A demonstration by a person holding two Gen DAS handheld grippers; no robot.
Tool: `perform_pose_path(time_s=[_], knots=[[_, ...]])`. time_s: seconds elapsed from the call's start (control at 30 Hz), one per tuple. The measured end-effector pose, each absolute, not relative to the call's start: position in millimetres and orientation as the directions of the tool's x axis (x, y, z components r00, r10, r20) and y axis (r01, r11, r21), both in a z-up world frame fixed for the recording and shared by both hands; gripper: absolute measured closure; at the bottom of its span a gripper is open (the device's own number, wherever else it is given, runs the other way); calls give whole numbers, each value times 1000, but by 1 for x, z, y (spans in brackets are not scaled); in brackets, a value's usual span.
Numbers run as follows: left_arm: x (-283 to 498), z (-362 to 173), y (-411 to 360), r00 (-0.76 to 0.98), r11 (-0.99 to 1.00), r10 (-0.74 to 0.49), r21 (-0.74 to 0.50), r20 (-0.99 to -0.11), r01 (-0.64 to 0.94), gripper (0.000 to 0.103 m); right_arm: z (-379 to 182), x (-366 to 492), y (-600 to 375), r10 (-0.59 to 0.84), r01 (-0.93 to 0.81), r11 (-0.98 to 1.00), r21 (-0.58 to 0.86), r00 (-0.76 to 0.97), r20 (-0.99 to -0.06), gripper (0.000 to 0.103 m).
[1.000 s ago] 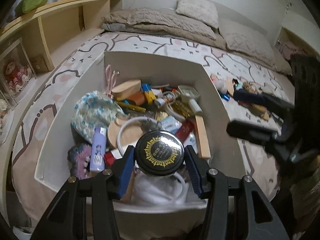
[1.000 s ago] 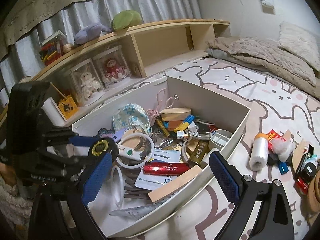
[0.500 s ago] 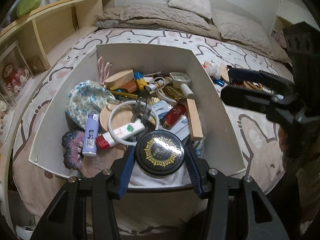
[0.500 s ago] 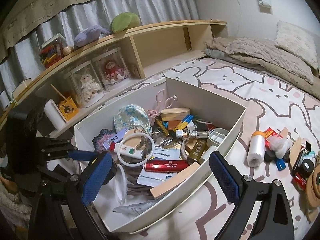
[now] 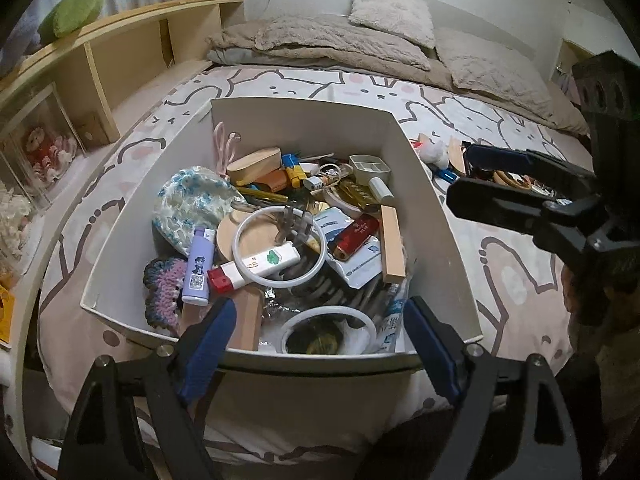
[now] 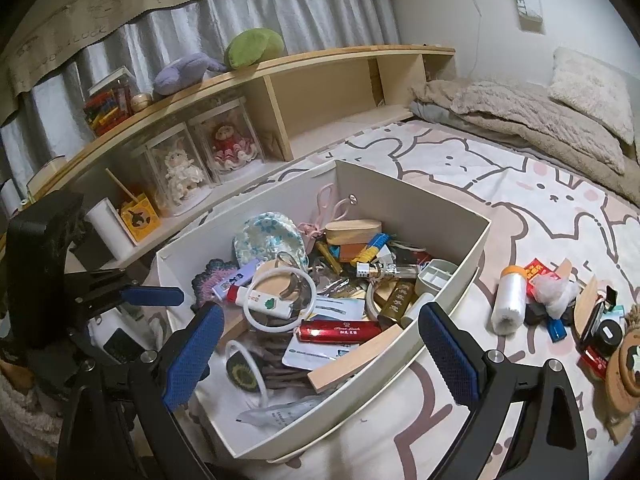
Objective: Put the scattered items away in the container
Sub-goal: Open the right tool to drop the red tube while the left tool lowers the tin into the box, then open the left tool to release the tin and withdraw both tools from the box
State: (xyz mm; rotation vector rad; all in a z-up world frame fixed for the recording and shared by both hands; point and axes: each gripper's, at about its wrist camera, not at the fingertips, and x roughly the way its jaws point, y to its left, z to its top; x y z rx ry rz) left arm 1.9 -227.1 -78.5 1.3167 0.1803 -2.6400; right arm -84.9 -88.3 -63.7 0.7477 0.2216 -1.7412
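Observation:
The white box (image 5: 304, 120) (image 6: 404, 192) sits on the bed, full of small items. A black round jar with a gold pattern (image 5: 316, 338) (image 6: 240, 372) lies in the box's near corner, inside a white ring. Just above it my left gripper (image 5: 320, 312) hovers with its jaws opening; nothing is between the pads. One of its blue pads (image 6: 152, 296) shows at the left of the right wrist view. My right gripper (image 6: 320, 312) stands open and empty over the box's near edge. It also shows as a dark shape, the right gripper (image 5: 500, 160), beside the box.
Loose items lie on the bedsheet right of the box: a white roll (image 6: 508, 300), a small pile (image 6: 580, 312) (image 5: 440, 152) and a wooden round piece (image 6: 624, 376). A wooden shelf (image 6: 280, 92) with doll cases runs along the left. Pillows (image 5: 392, 16) lie at the far end.
My left gripper has spread its jaws and let go of the black jar, which now lies in the box's near corner. The right gripper has stayed put.

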Motion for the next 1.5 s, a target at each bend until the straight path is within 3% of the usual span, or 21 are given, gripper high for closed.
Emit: perform_pose_path(time_s=[1.03,1.1,1.17,1.5], knots=[[28,-53,-209,-653,-966,-157,-22,-741,258,17,-39,-62,-56,-821,925,-338,175,-199,-535,2],[29,-50,-206,-662,-965,-158,-26,-732,260,14,-36,-61,-51,-823,922,-347,170,-212,-527,0],[31,-46,-203,-678,-965,-155,-37,-719,259,3,-35,-62,-47,-821,921,-351,169,-216,-528,0],[36,-30,-188,-731,-962,-157,-63,-665,264,0,-30,-59,-18,-818,912,-384,147,-262,-513,0]])
